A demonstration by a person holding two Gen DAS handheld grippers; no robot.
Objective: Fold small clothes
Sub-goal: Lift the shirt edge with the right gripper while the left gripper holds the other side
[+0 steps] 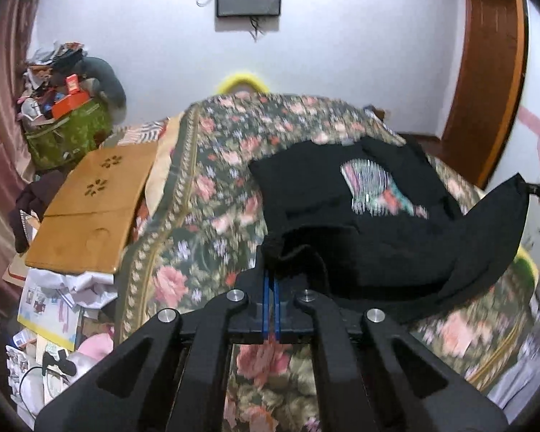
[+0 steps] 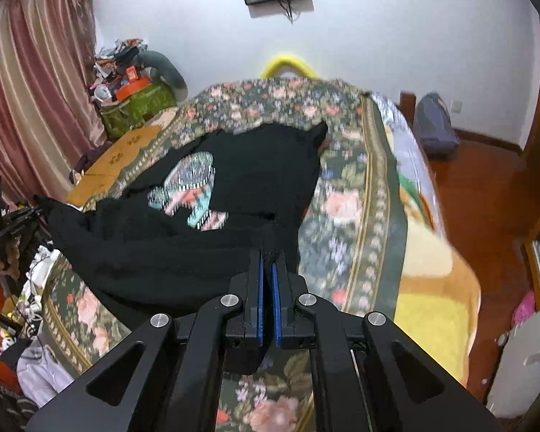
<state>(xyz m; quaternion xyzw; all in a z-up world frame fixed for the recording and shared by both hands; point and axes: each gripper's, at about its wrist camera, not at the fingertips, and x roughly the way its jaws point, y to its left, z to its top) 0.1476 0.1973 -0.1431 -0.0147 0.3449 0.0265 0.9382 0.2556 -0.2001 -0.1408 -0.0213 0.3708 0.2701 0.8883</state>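
Observation:
A small black garment [image 1: 378, 223] with a sparkly pink and teal print lies on the floral bedspread [image 1: 205, 194], its near edge lifted. My left gripper [image 1: 271, 273] is shut on one near corner of the garment. In the right wrist view the garment [image 2: 234, 187] spreads across the bedspread [image 2: 349, 201], and my right gripper [image 2: 268, 255] is shut on the other near corner. The cloth hangs stretched between the two grippers. The left gripper [image 2: 3, 223] shows at the left edge of the right wrist view, holding the far corner.
A wooden lap table [image 1: 90, 208] lies left of the bed beside a green bag [image 1: 68, 133] piled with clutter. Papers and clothes [image 1: 54, 309] lie on the floor at the left. A wooden floor [image 2: 486, 194] and a grey bag [image 2: 435, 126] are at the right.

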